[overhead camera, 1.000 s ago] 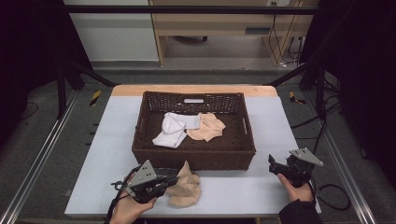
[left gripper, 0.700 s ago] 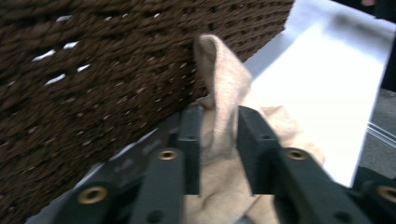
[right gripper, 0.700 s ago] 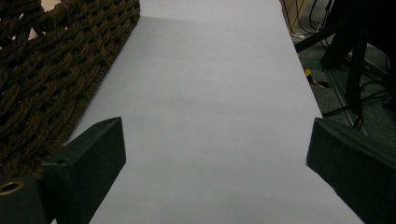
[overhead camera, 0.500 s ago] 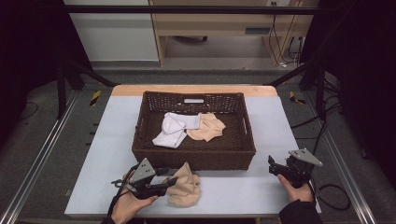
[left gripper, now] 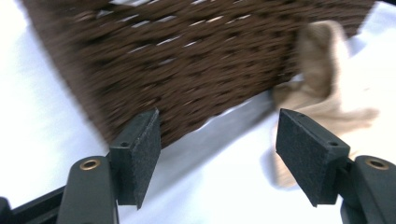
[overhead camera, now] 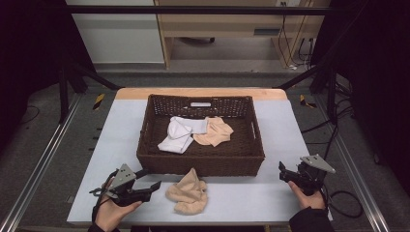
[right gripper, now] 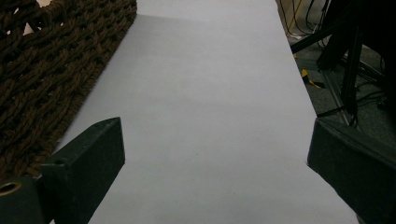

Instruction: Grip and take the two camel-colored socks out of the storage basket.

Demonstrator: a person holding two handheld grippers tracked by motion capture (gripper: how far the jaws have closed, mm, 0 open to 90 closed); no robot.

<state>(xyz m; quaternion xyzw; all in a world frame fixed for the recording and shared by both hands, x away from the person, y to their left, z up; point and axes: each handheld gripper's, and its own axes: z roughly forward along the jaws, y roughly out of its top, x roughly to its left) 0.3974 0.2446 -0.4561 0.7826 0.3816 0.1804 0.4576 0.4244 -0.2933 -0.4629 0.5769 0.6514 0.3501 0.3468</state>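
Note:
A beige sock (overhead camera: 188, 192) lies crumpled on the white table, just in front of the brown wicker basket (overhead camera: 200, 164). Left of it, my left gripper (overhead camera: 155, 187) points toward the sock; its jaws have just been opening and nothing is between them. The left gripper view has the same gripper (left gripper: 217, 149) standing wide, with the sock (left gripper: 322, 93) ahead on the right and the basket wall (left gripper: 187, 60) behind. My right gripper (overhead camera: 283, 170) rests open at the table's right front, holding nothing (right gripper: 215, 158). Inside the basket lie a white sock (overhead camera: 179, 134) and another beige one (overhead camera: 213, 133).
The basket's corner (right gripper: 46, 70) sits left of the right gripper, with bare white table (right gripper: 210, 93) ahead of it. Metal rails run along both table sides, and cables (overhead camera: 338, 198) trail on the floor at the right.
The left gripper has let go of the beige sock, opened, and drawn back to the left. The sock stays on the table. The right gripper has not moved.

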